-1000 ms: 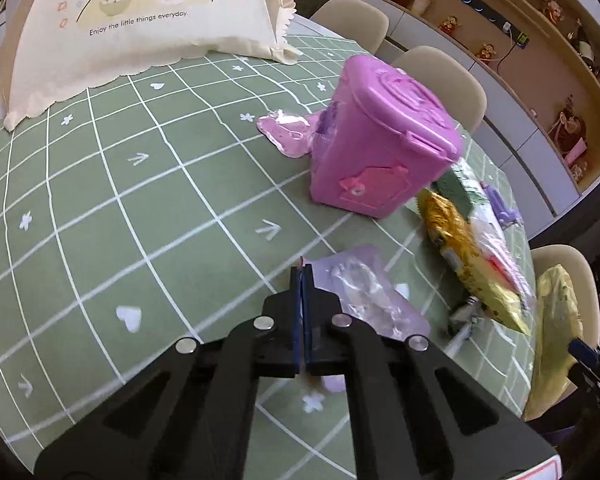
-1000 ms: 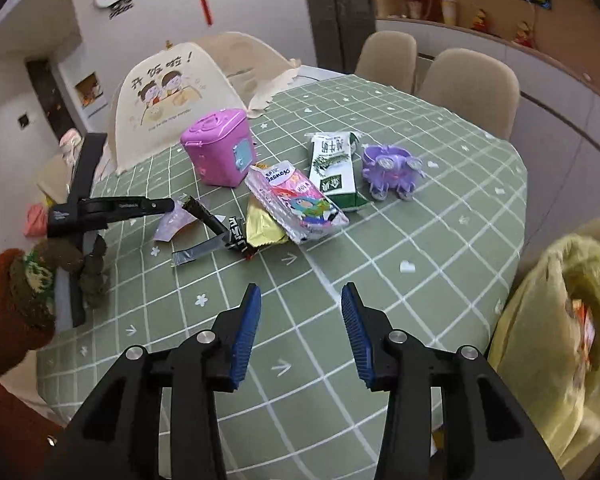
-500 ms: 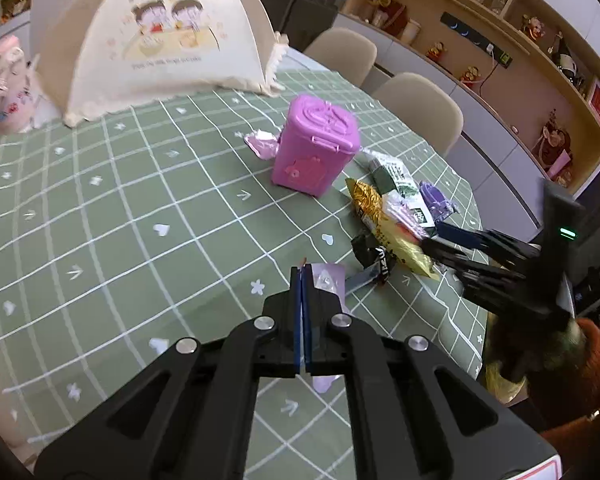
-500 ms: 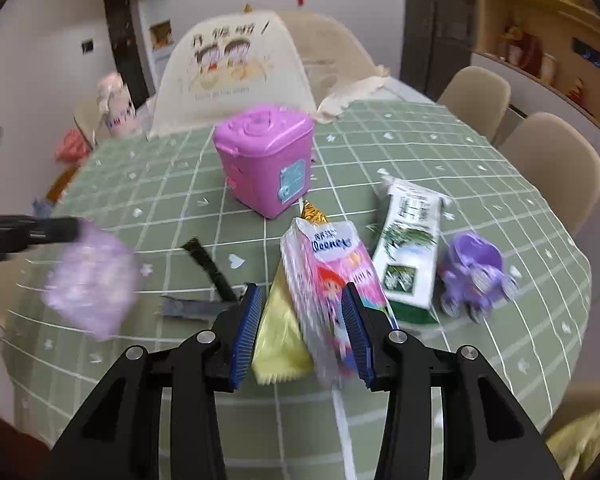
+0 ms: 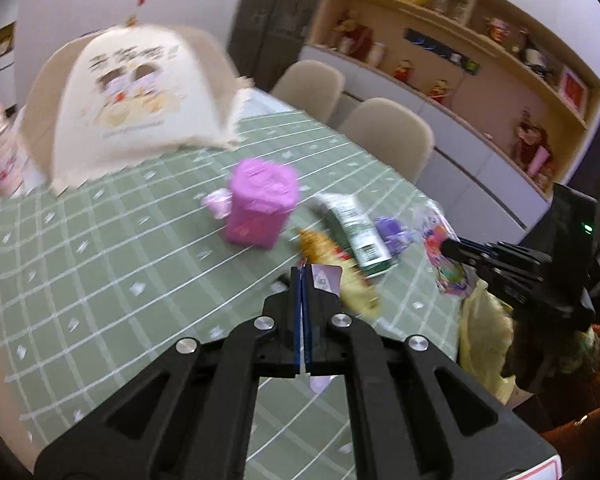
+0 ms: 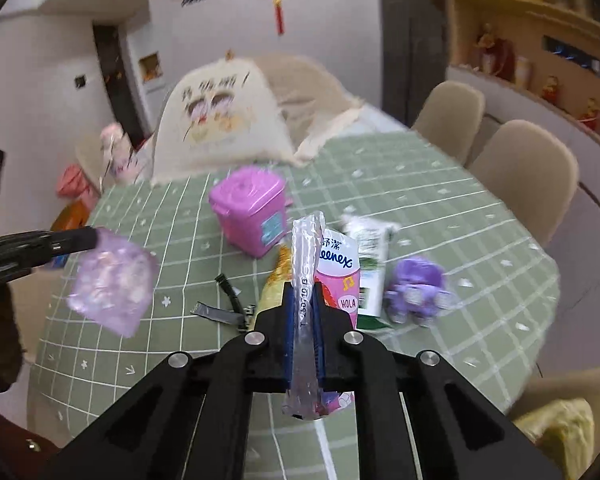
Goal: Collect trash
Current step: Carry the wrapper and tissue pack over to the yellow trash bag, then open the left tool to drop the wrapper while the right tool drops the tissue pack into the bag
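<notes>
Gripping a pink tissue packet (image 6: 337, 280) by its clear plastic edge, the right gripper (image 6: 303, 312) is holding it raised above the green checked tablecloth (image 6: 440, 216), jaws pressed against the film. The left gripper (image 5: 302, 276) is pinching a crumpled purple wrapper (image 6: 112, 280), jaws fully together; in the right wrist view this wrapper is hanging in the air off the table's left side. On the cloth beyond the right gripper are lying a gold snack bag (image 6: 274, 280), a green-and-white carton (image 6: 370, 256) and a purple toy (image 6: 416, 284), with black scraps (image 6: 224, 304) to the left. A pink lidded bin (image 6: 252, 210) is standing farther back, in front of a cream mesh food cover (image 6: 220, 120). A yellow bag (image 5: 482, 336) is hanging just beside the table's right edge, below the right gripper in the left wrist view.
</notes>
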Tool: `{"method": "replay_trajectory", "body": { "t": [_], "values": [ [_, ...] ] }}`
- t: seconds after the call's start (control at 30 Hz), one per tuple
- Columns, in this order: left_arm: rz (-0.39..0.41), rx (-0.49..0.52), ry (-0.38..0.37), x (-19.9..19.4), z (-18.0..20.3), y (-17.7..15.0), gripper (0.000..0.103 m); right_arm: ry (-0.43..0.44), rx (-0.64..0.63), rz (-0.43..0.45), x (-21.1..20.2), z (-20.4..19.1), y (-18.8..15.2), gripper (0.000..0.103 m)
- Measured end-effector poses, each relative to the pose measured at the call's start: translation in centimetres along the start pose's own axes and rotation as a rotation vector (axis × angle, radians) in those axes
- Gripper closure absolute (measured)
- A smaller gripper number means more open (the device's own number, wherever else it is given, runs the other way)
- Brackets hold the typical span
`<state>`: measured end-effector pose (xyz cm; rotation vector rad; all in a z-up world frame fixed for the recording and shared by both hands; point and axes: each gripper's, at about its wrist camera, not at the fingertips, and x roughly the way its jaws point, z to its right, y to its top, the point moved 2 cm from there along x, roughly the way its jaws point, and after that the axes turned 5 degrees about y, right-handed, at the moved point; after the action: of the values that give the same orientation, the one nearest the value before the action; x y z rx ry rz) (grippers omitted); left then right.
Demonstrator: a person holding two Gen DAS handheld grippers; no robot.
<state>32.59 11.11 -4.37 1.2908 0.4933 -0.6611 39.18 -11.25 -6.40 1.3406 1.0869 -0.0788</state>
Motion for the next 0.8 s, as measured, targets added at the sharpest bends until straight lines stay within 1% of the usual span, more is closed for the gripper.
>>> {"method": "replay_trajectory", "body": {
  "t": [0.13,0.23,0.37,0.4,0.57,0.63,0.8],
  "values": [
    [0.016,0.096,-0.099,1.0,4.8,1.6,0.102,-0.097,0.027,0.064,-5.3,1.6,-1.4,0.093],
    [0.014,0.176,-0.19,2.0,9.3,2.3,0.102,-0.173,0.078,0.108,-9.5,3.6,-3.0,0.093],
    [-0.015,0.273,-0.308,3.8,15.8,2.3,0.102,-0.302,0.146,0.156,-15.1,6.0,-5.8,0.093],
    [-0.023,0.285,-0.328,4.2,16.9,2.3,0.102,-0.334,0.158,0.161,-16.2,6.6,-6.5,0.093],
    [-0.077,0.352,-0.457,6.3,24.1,0.8,0.102,-0.474,0.249,0.176,-21.6,9.7,-10.6,0.093],
    [-0.107,0.383,-0.504,7.3,27.3,-0.1,0.102,-0.509,0.278,0.177,-23.0,10.6,-11.9,0.093],
    [-0.179,0.425,-0.559,10.1,32.7,-2.2,0.102,-0.577,0.338,0.172,-26.2,13.0,-14.8,0.093]
  ]
}}
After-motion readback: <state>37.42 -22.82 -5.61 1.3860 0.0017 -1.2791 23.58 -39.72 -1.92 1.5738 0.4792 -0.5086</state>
